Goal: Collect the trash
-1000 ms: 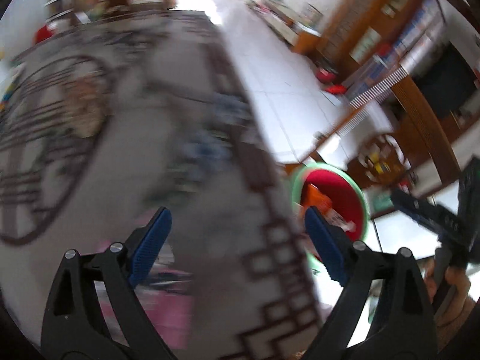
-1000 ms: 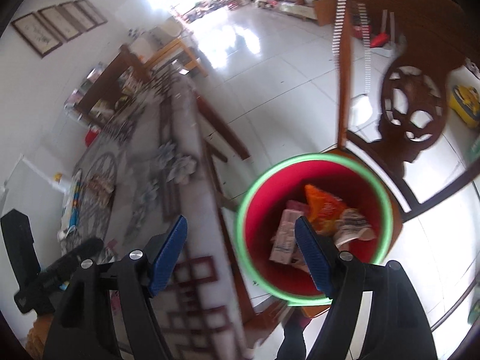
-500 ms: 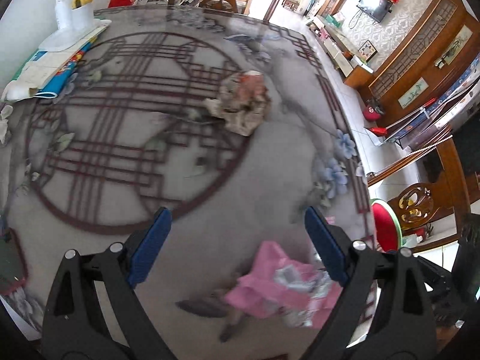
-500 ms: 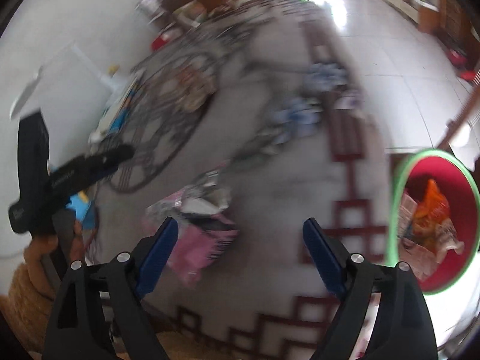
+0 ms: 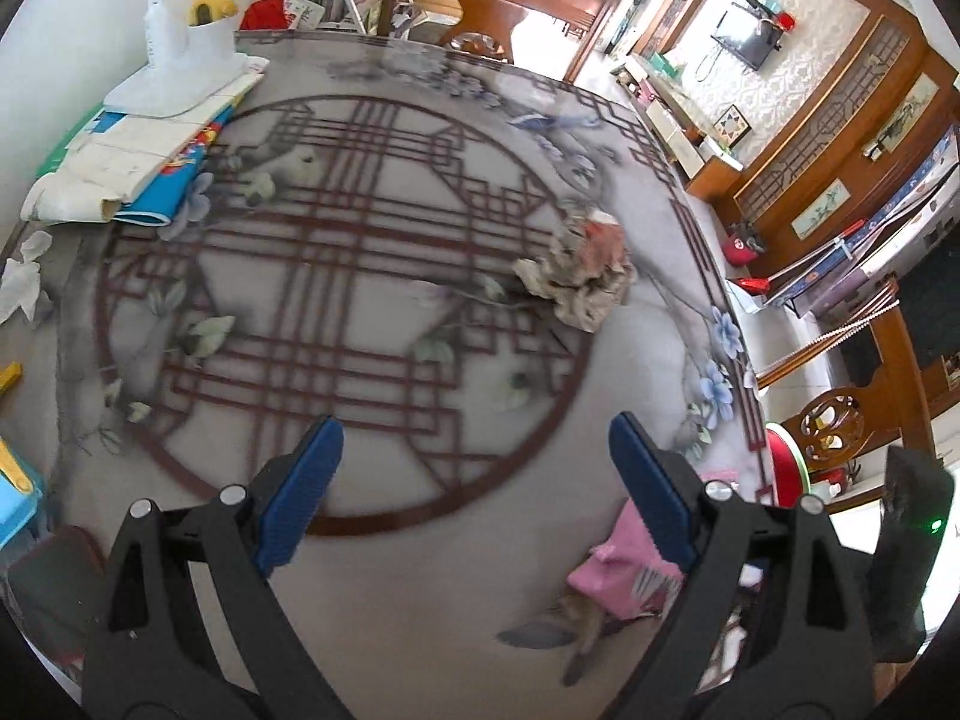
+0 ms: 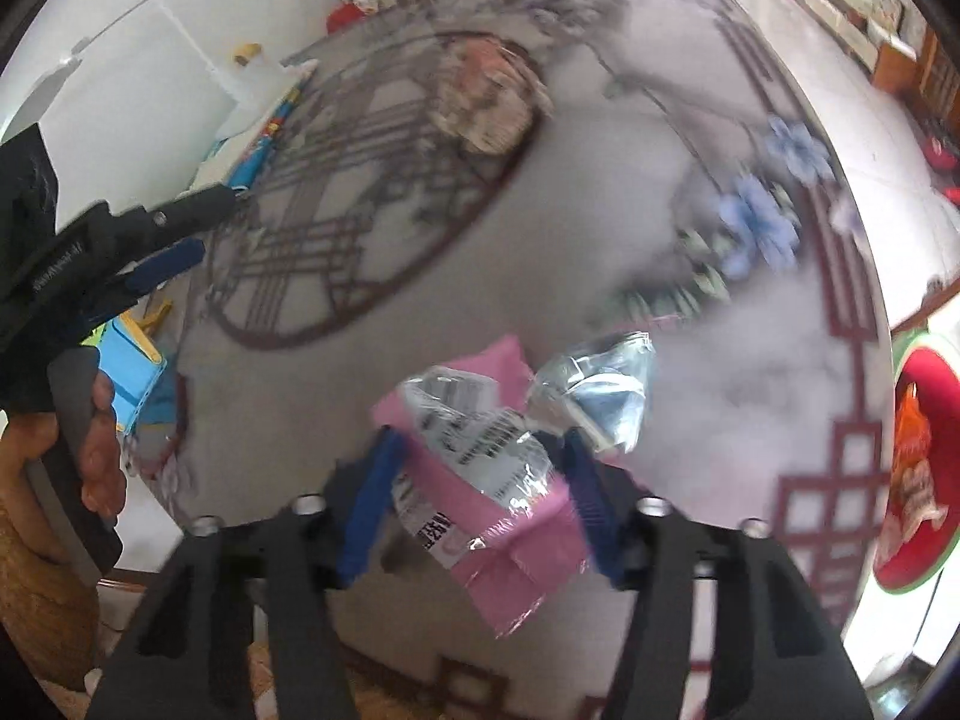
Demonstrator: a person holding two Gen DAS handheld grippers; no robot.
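Note:
A pink and silver snack wrapper lies on the patterned table near its front edge; it also shows in the left wrist view. My right gripper straddles it, jaws partly closed around it. A crumpled brown paper wad lies mid-table, also in the right wrist view. My left gripper is open and empty above the table, left of the wrapper. A red bin with a green rim holding trash stands off the table's right edge.
A white lamp base on papers and books sits at the table's far left. Crumpled tissue and a blue box lie at the left edge. Wooden chairs stand to the right.
Both grippers swung from the bin back over the table. My right gripper came down around the pink wrapper and its jaws narrowed. My left gripper stays open.

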